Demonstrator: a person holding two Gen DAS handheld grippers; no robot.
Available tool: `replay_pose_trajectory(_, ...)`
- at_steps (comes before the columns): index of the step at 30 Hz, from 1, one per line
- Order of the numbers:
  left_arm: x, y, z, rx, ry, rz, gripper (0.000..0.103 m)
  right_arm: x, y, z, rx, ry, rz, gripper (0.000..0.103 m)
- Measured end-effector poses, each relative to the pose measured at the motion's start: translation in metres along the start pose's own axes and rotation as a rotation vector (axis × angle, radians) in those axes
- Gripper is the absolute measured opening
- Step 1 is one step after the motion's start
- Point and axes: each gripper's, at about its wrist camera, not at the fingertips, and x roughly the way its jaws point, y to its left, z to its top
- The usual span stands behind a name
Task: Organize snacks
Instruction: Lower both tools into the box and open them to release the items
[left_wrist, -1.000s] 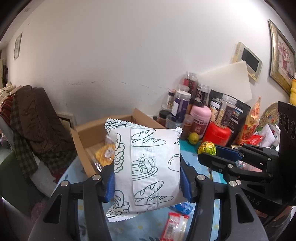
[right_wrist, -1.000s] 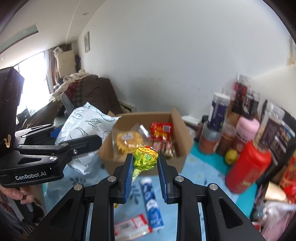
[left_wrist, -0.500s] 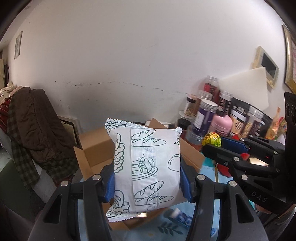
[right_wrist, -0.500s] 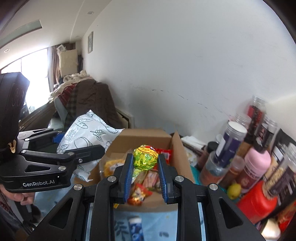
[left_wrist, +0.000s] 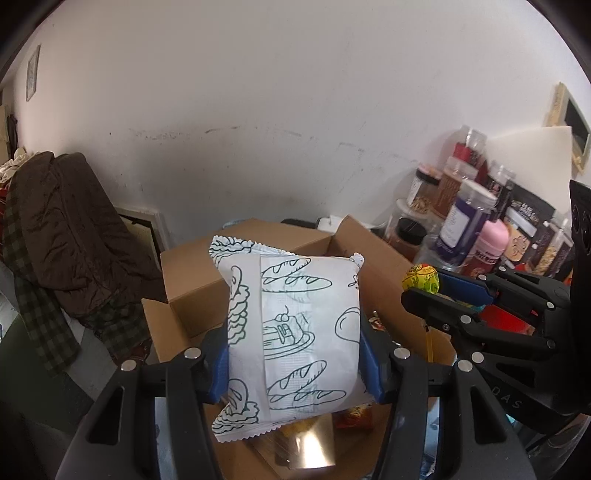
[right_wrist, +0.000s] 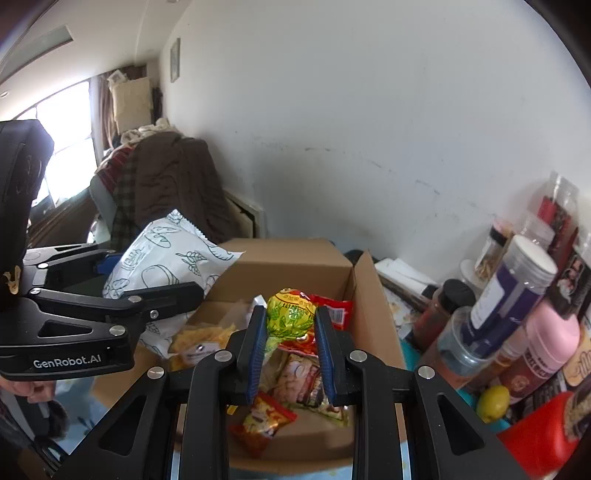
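Observation:
My left gripper (left_wrist: 293, 347) is shut on a white bread-print snack bag (left_wrist: 295, 332) and holds it above the open cardboard box (left_wrist: 192, 291). The bag also shows in the right wrist view (right_wrist: 166, 258). My right gripper (right_wrist: 290, 328) is shut on a round yellow-green foil candy (right_wrist: 290, 312) and holds it over the same box (right_wrist: 373, 314). The candy also shows in the left wrist view (left_wrist: 421, 282). Several snack packets (right_wrist: 306, 384) lie inside the box.
Jars and bottles (right_wrist: 517, 295) crowd the right side against the white wall, with a pink bottle (right_wrist: 550, 339), a red container (right_wrist: 535, 439) and a lemon (right_wrist: 493, 402). A chair draped with dark clothes (left_wrist: 62, 229) stands at the left.
Both grippers have moved forward with their loads and now hang over the box. The blue tablecloth and loose packets below have dropped out of view.

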Motion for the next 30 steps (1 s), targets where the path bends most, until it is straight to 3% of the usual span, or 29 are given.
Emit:
replay_pose_trajectory(13,0.044,0.003,-0.003,0.019,0.133,0.039,0.056,0.057,-0.009,-0.005,-0.008,0.126,-0.017,0.026)
replay_pose_trajectory(24,0.063,0.002,-0.009,0.019,0.218,0.028,0.056,0.073,-0.009,-0.018,-0.021,0.186,-0.034,0.026)
replay_pose_trajectory(27,0.066,-0.002,-0.011,0.027,0.238,0.038,0.056,0.075,-0.009,-0.021,-0.029,0.208,-0.046,0.028)
replay_pose_trajectory(30,0.065,-0.004,-0.01,0.028,0.235,0.059,0.056,0.075,-0.011,-0.024,-0.026,0.22,-0.067,0.042)
